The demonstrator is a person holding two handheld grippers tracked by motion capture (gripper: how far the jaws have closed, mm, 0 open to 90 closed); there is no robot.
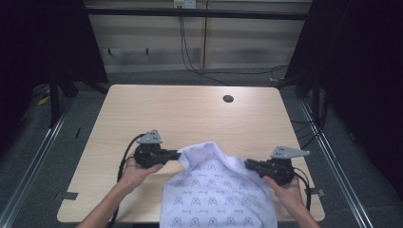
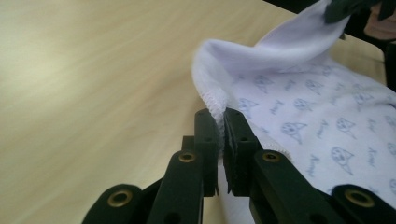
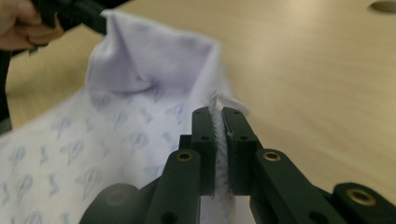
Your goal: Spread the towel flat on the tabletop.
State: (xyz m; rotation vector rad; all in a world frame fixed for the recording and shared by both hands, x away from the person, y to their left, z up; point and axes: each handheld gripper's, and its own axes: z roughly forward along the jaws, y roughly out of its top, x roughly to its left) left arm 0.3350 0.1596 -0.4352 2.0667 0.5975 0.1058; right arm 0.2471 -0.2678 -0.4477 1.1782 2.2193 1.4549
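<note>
A white cloth [image 1: 216, 190] printed with small blue figures lies at the near edge of the wooden table [image 1: 190, 111] and hangs over its front. My left gripper [image 1: 177, 155] is shut on the cloth's stitched left edge [image 2: 212, 100]; in the left gripper view the hem sits pinched between the two black jaws. My right gripper [image 1: 247, 164] is shut on the cloth's right edge [image 3: 218, 121], the hem squeezed between its jaws. Between the two grips the far part of the cloth [image 1: 209, 149] rises off the table in a hump.
A round dark cable hole [image 1: 228, 99] sits in the far right part of the tabletop. Cables trail from both grippers toward the table's near edge. Dark frames and a grey floor surround the table.
</note>
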